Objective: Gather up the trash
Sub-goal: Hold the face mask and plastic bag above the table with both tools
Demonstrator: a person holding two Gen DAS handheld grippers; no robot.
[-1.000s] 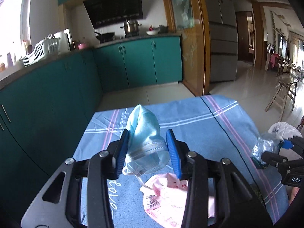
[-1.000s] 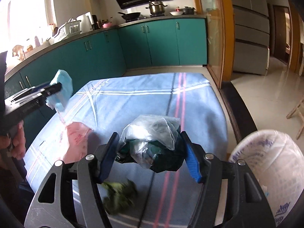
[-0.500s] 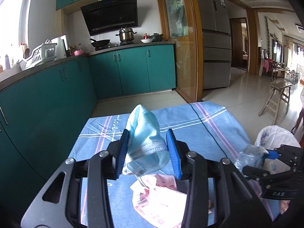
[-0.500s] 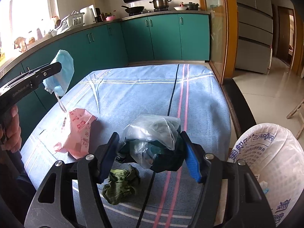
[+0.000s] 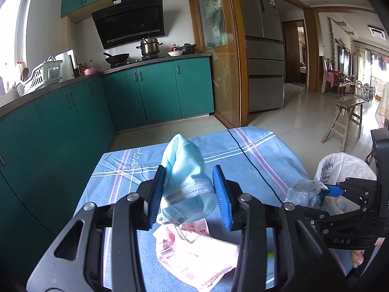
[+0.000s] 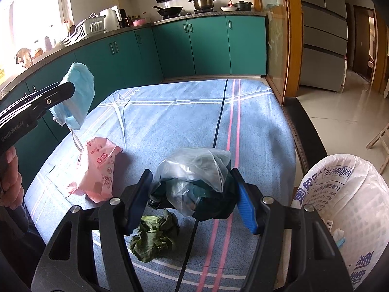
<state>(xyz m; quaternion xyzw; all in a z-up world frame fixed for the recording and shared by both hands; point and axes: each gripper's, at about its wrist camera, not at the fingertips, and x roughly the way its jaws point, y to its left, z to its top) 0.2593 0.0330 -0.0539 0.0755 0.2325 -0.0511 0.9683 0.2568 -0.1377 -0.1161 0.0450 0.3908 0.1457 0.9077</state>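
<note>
The left gripper [image 5: 189,192] is closed down on a crumpled blue mask [image 5: 187,185], pinched between its 2 blue pads and lifted clear of the cloth [image 5: 243,160]; a loop of the mask's strap dangles below; seen from the right wrist, the mask [image 6: 76,97] hangs above the cloth's left edge, just over the pink bag [image 6: 97,170].

The right gripper [image 6: 194,197] stands about half open yet has hold of a bundle [image 6: 197,182]: a clear plastic bag wadded over something dark green, pressed between both pads and held above the cloth [image 6: 184,112]; from the left wrist the same bundle [image 5: 305,192] shows at the right gripper's tip [image 5: 323,192], right beside the bin [image 5: 345,165].

The pink bag [image 5: 194,250] lies flat and crumpled on the cloth, near its left edge, under the left gripper; a wad of green leaves [image 6: 154,236] lies on the cloth near its front edge, under the right gripper, apart from the pink bag.

The bin [image 6: 345,209], lined with a white printed bag, stands off the cloth's right edge, close to its near corner; some scraps lie inside it; a hand [image 6: 11,180] grips the left gripper's handle beyond the cloth's left edge.
</note>
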